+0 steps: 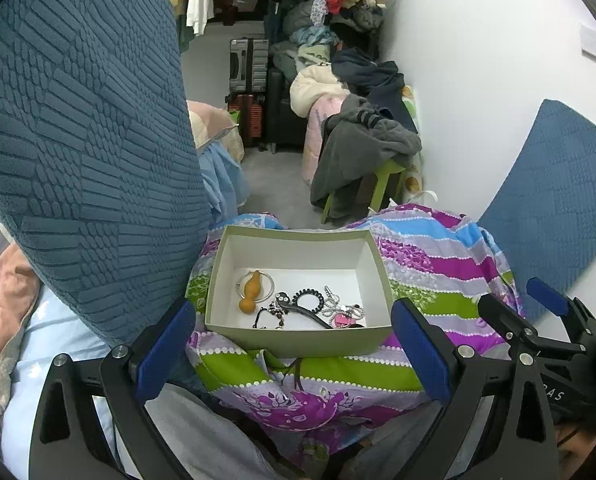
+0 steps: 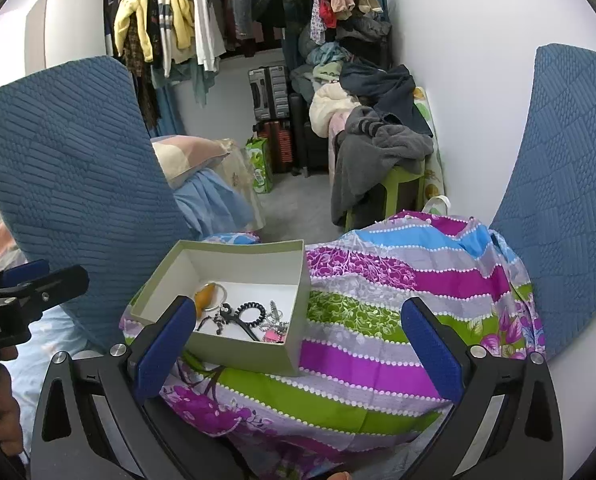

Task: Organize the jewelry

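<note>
Already boxed: jewelry pile (image 1: 298,306) sits tangled in box (image 1: 298,340) on floral cloth (image 2: 377,320). Left hand-held gripper (image 1: 294,354) and right hand-held gripper (image 2: 298,354) both gape wide, empty. Risk: chains snag, several pieces lift together; soft cloth lets box tip. Gourd pendant (image 1: 250,291) long axis near-far, narrow end far.

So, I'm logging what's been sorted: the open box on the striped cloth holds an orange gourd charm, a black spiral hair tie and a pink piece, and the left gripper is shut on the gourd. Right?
Not quite: the left gripper is open and empty, as the left wrist view shows. The orange gourd charm, black spiral hair tie and pink piece do lie in the box on the striped cloth.
</note>
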`<action>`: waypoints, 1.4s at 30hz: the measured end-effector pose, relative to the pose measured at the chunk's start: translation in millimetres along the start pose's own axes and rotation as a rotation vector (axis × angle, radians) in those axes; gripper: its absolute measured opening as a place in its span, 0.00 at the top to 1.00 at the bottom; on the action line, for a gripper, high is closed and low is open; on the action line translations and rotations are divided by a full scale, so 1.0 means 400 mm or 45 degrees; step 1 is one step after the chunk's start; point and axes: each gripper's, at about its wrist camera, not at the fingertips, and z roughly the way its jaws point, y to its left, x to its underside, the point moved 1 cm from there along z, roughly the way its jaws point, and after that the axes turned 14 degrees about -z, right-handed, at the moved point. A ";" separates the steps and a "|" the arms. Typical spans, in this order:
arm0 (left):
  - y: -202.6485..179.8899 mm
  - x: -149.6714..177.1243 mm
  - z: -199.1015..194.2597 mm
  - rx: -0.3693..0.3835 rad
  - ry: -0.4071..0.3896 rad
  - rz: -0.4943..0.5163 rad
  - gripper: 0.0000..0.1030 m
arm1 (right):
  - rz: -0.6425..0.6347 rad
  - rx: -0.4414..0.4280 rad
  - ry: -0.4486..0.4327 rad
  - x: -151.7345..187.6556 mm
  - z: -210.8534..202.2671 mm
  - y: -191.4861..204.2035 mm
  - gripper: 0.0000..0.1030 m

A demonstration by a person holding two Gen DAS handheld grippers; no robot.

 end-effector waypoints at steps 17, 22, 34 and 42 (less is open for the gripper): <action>-0.003 0.007 0.001 -0.001 0.036 0.009 0.04 | -0.004 0.016 0.007 0.007 0.003 -0.013 0.00; 0.000 0.009 -0.002 -0.001 0.034 0.004 0.04 | 0.005 0.016 0.013 0.010 0.002 -0.013 0.00; -0.006 0.015 -0.005 -0.006 0.039 0.011 0.04 | 0.003 0.014 0.014 0.012 0.000 -0.011 0.00; -0.019 0.017 -0.002 -0.005 0.041 0.029 0.04 | -0.018 0.036 0.004 0.014 -0.007 -0.014 0.00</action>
